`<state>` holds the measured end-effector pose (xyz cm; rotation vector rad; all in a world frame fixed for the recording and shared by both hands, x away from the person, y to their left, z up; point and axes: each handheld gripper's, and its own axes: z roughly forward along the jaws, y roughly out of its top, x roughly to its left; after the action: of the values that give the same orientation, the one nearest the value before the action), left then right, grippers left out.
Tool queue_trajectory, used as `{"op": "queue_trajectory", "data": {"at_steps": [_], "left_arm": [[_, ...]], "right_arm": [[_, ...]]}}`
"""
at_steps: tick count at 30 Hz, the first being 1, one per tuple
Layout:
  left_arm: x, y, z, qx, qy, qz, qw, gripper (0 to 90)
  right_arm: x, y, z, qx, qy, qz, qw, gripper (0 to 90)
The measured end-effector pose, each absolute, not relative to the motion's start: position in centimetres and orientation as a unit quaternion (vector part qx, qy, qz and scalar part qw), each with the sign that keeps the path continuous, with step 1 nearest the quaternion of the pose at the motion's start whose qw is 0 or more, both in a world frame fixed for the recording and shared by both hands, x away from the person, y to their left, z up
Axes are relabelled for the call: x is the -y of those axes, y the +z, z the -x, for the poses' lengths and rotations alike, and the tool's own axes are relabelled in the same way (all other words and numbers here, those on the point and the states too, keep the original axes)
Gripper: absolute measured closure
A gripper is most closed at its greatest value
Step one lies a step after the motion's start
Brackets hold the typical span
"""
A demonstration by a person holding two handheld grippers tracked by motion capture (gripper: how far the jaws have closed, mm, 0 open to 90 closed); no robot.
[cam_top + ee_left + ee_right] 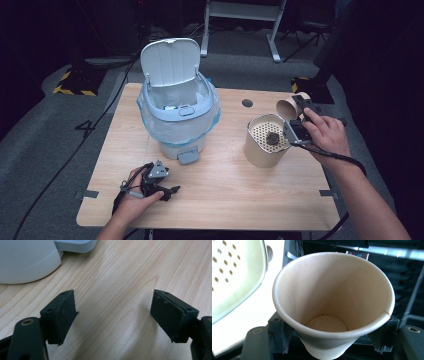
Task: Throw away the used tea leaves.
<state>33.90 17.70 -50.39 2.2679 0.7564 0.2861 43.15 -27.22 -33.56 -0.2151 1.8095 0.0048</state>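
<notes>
We note the right gripper (299, 116) grasping an empty paper cup (332, 302), tilted beside the perforated canister (266, 140). Left gripper (113, 317) is released near the bin (177, 112). Risk: thin cup wall crushing or slipping.

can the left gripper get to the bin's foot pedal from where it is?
Probably yes. The left gripper rests open on the wooden table, and bare wood lies between it and the grey pedal at the base of the white lidded bin.

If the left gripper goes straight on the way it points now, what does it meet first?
Probably the bin's rounded base: the left gripper is open over bare table, with the base ahead, somewhat off to one side.
</notes>
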Motion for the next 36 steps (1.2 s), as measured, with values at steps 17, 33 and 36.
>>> {"op": "queue_trajectory", "data": {"at_steps": [17,33,36], "left_arm": [[-17.7,-50.4,-33.9,-0.293,0.111,-0.879,0.359,20.8],[-17.7,-50.4,-33.9,-0.293,0.111,-0.879,0.359,21.0],[-17.7,-50.4,-33.9,-0.293,0.111,-0.879,0.359,21.0]], "right_arm": [[29.7,-31.9,-44.0,-0.828,0.357,-0.214,0.377,30.9],[31.7,-32.4,-44.9,-0.783,0.52,-0.311,0.141,29.6],[31.7,-32.4,-44.8,-0.788,0.518,-0.302,0.14,29.5]]}}
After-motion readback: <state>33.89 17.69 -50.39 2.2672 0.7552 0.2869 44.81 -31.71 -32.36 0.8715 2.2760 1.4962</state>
